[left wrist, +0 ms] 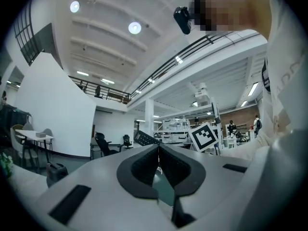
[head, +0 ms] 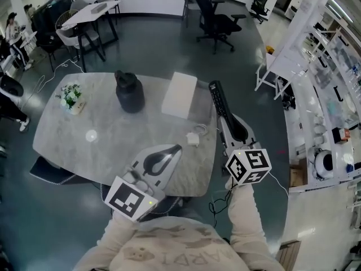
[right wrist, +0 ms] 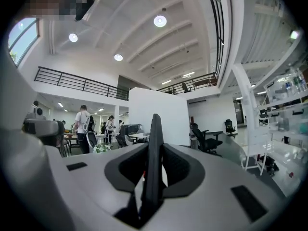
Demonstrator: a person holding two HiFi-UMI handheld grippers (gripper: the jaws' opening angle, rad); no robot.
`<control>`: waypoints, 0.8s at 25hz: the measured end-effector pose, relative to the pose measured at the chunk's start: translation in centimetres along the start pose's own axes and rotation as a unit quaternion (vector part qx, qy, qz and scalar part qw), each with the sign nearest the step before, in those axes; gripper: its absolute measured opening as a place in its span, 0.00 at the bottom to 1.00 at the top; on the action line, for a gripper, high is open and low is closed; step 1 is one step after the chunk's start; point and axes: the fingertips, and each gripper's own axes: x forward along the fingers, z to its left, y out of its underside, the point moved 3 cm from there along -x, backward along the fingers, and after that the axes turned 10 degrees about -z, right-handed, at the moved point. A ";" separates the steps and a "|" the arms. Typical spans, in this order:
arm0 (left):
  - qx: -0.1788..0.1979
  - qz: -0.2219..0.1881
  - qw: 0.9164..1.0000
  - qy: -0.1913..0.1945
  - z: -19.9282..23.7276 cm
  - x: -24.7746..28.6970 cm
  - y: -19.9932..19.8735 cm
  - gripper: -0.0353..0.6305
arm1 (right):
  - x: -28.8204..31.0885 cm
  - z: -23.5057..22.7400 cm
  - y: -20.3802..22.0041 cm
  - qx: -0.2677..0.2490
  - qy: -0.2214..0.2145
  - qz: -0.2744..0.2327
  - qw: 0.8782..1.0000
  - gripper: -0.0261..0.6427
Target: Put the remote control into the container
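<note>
At the table (head: 113, 143) edge | right claw (head: 224, 121) clamps remote control (head: 217, 97) | left claw (head: 178, 148) closed, empty

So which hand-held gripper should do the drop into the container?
Right. The right hand-held gripper is shut on the remote control, which sits beside the white container. The left hand-held gripper is shut and empty.

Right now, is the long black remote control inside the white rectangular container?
Out: right gripper clamps the black remote, beside the white container.

Remote control (right wrist: 154, 148) tight between fingers (right wrist: 183, 170)
</note>
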 end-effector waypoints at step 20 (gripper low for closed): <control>0.003 0.021 0.999 -0.028 5.5 1.1 1.1 0.07 | 10.8 -7.0 8.2 -0.020 0.041 0.119 0.992 0.18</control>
